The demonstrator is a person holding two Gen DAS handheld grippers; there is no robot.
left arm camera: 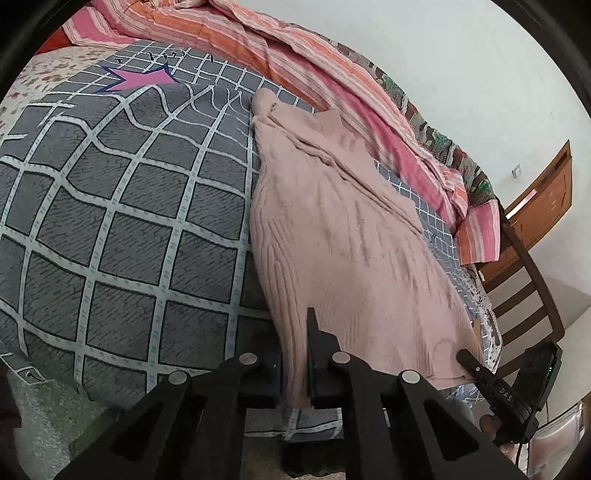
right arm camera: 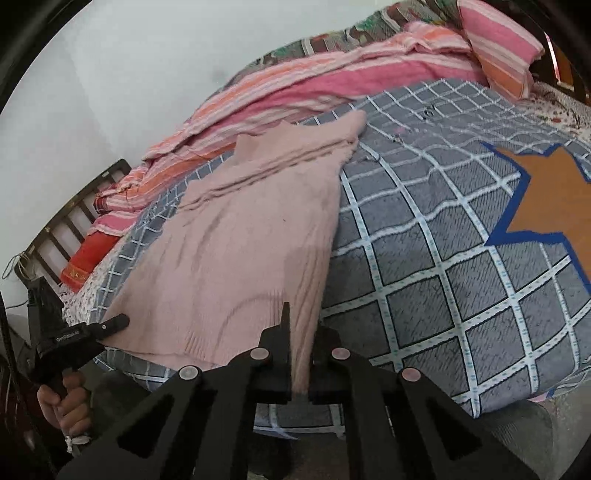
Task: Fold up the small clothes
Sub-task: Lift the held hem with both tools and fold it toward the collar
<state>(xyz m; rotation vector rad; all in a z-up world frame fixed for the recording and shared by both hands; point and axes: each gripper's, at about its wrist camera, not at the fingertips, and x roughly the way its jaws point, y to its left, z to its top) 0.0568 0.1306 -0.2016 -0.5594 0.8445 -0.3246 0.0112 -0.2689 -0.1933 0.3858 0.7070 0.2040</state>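
A pale pink ribbed knit sweater [left arm camera: 332, 229] lay spread lengthwise on the grey checked bedspread [left arm camera: 122, 229], its far end near the pink striped blanket [left arm camera: 229, 33]. The left gripper [left arm camera: 295, 384] was closed on one corner of the sweater's near hem; the right gripper [right arm camera: 301, 380] was clamped on the other corner.

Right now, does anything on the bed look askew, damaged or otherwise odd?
Nothing looks damaged or spilled. The pink sweater lies on the grey checked cover with a sleeve bunched along its far side, and each hand-held gripper, left and right, pinches a hem corner. The striped blanket behind is rumpled, not part of the fold.
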